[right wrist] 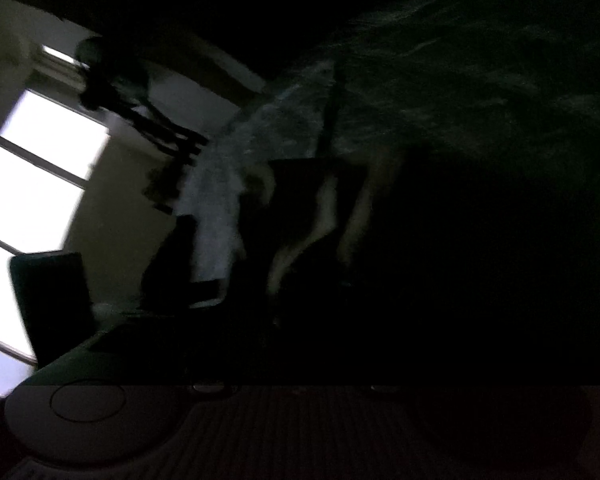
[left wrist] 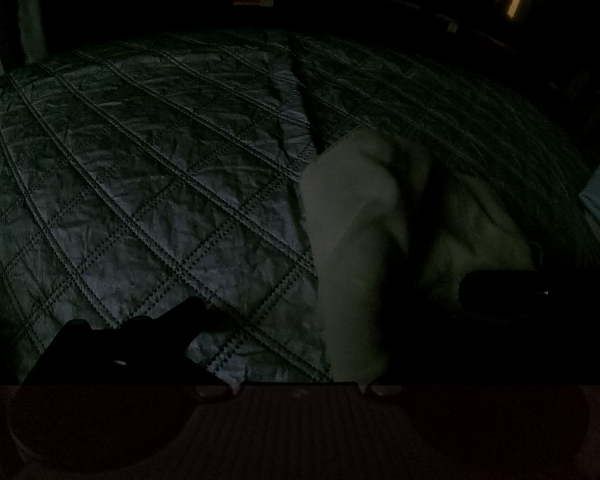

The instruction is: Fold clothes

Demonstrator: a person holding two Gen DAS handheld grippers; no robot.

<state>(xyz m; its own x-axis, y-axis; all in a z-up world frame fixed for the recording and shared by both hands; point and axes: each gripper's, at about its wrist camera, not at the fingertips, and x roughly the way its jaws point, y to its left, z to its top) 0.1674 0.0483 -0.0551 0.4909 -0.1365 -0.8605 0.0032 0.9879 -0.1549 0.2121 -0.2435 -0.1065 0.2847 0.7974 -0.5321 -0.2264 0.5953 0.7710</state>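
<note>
While my left gripper (left wrist: 328, 320) sits wide open, empty, pale garment (left wrist: 364, 216) bunched on quilt (left wrist: 140, 168) between its fingers; right gripper unreadable—blur, darkness risk a missed pinch.

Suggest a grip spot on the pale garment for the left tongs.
Probably the long straight left edge of the garment, approached from the bare quilt side: that edge lies flat and exposed, whereas the right part is bunched and shadowed. The dim view hides finer folds.
</note>
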